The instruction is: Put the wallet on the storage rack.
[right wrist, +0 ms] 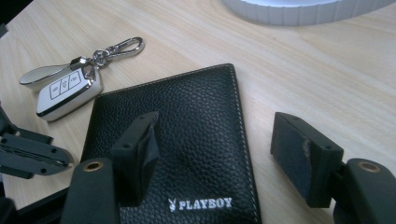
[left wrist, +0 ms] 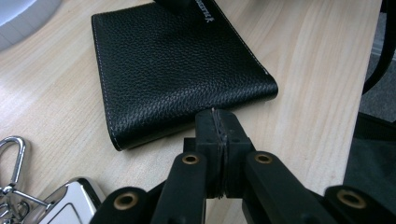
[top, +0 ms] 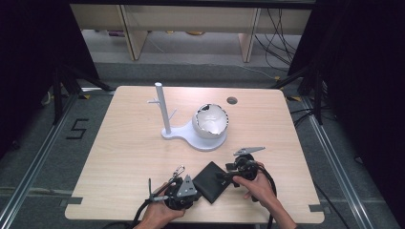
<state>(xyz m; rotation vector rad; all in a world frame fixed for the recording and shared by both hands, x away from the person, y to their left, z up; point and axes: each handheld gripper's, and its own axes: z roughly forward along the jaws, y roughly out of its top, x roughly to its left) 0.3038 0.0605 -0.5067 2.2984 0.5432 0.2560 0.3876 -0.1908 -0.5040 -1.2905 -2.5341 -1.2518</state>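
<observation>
A black leather wallet [top: 211, 182] lies flat near the table's front edge, with "PLAYBOY" printed on it [right wrist: 187, 135]. My right gripper [right wrist: 219, 144] is open and straddles the wallet's edge: one jaw hangs over the leather, the other over bare wood. In the high view it [top: 223, 176] comes at the wallet from the right. My left gripper [left wrist: 218, 123] is shut with nothing between its jaws, its tips right at the wallet's [left wrist: 177, 65] near edge. From above, it [top: 196, 191] sits left of the wallet. A white car key fob [right wrist: 65, 88] on a silver carabiner lies left of the wallet.
A white stand [top: 198, 139] with an upright pole [top: 162, 107] and a white bowl-like shell [top: 210, 120] occupies the middle of the table. A round hole [top: 232, 100] is at the back right. The key fob [left wrist: 70, 200] lies close beside my left gripper.
</observation>
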